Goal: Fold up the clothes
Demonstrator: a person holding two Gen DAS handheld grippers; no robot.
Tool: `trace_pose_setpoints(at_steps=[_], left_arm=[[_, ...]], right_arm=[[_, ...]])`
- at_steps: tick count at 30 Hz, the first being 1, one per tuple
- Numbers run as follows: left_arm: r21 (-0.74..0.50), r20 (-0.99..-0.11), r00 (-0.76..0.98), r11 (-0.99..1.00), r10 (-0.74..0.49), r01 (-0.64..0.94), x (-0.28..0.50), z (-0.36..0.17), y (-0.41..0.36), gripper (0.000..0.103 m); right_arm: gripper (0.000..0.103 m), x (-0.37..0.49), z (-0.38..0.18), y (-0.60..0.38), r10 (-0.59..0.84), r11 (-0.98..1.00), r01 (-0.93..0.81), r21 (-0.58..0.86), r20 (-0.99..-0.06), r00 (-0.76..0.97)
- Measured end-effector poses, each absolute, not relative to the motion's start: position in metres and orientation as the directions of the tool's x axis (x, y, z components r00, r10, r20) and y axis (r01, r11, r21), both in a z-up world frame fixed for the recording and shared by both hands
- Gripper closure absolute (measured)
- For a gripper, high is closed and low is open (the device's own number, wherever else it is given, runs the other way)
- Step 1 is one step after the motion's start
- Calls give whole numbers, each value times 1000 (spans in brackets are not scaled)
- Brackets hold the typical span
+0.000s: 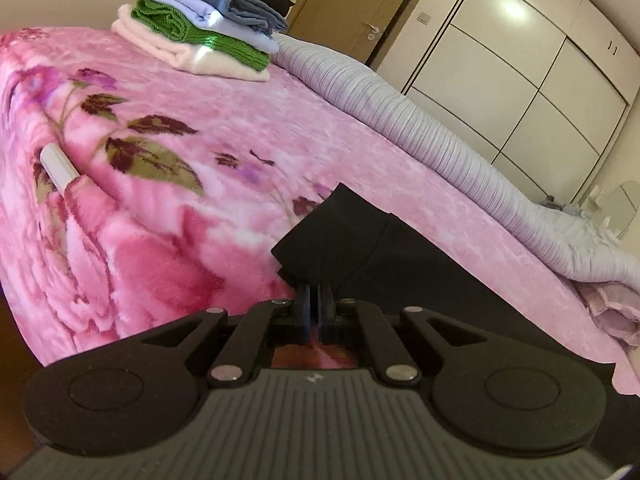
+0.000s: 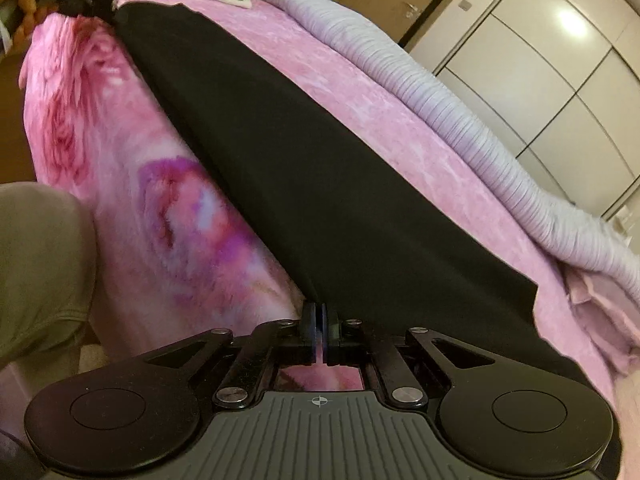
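A black garment (image 2: pixel 320 184) lies stretched in a long band along the near edge of the pink floral blanket (image 2: pixel 132 184). My right gripper (image 2: pixel 319 312) is shut on its near end. At the far end, in the right wrist view, my left gripper (image 2: pixel 110 10) pinches the other end. In the left wrist view the left gripper (image 1: pixel 315 290) is shut on a folded black corner of the garment (image 1: pixel 340 232), which rises above the fingers and hides the tips.
A stack of folded clothes (image 1: pixel 204 20), black on top, then blue, green and cream, sits at the far corner of the blanket (image 1: pixel 168 240). A ribbed lilac duvet (image 1: pixel 440 136) runs along the blanket's right side. Wardrobe doors (image 1: pixel 540 60) stand behind. A person's olive-clad leg (image 2: pixel 40 264) is at left.
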State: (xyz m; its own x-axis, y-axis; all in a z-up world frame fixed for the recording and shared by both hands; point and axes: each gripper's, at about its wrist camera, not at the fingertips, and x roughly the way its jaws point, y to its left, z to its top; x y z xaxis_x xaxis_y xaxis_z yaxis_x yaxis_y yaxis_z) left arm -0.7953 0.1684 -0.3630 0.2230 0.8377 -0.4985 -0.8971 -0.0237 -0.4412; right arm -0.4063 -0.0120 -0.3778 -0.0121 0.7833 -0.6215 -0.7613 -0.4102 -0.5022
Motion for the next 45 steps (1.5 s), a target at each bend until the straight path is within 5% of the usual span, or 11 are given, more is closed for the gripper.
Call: trace_pose_setpoints(at_steps=[5, 10, 16, 20, 25, 35, 36, 37, 40, 45], left_arm=[[-331, -549, 124, -79, 826, -941, -793, -338, 153, 99], [-375, -525, 254, 47, 812, -926, -759, -316, 137, 99], [-444, -509, 537, 330, 673, -833, -649, -309, 140, 99], [-468, -516, 678, 491, 523, -735, -566, -309, 136, 99], [-424, -549, 732, 620, 404, -660, -487, -314, 125, 96], [-411, -585, 698, 592, 412, -693, -457, -330, 135, 96], [-409, -587, 696, 591, 413, -696, -456, -331, 136, 96], [-407, -589, 694, 590, 414, -697, -456, -331, 137, 96], [-402, -594, 689, 588, 416, -702, -456, -332, 140, 96], [-377, -622, 658, 574, 425, -727, -461, -343, 139, 96]], right_arm=[[96, -375, -353, -18, 792, -293, -877, -380, -610, 0], [91, -267, -326, -35, 795, 109, -994, -12, -599, 95], [90, -107, -326, -98, 836, 469, -653, 595, -537, 111], [90, -44, -338, -133, 882, 465, -405, 787, -454, 130], [89, 3, -346, -136, 900, 436, -327, 838, -413, 142], [88, 37, -373, -107, 895, 445, -293, 846, -427, 128], [89, 38, -374, -106, 896, 443, -301, 845, -424, 130], [103, 36, -371, -107, 896, 444, -328, 834, -420, 143], [103, 23, -351, -116, 880, 474, -439, 763, -426, 210], [103, 15, -366, -112, 794, 601, -453, 659, -556, 244]])
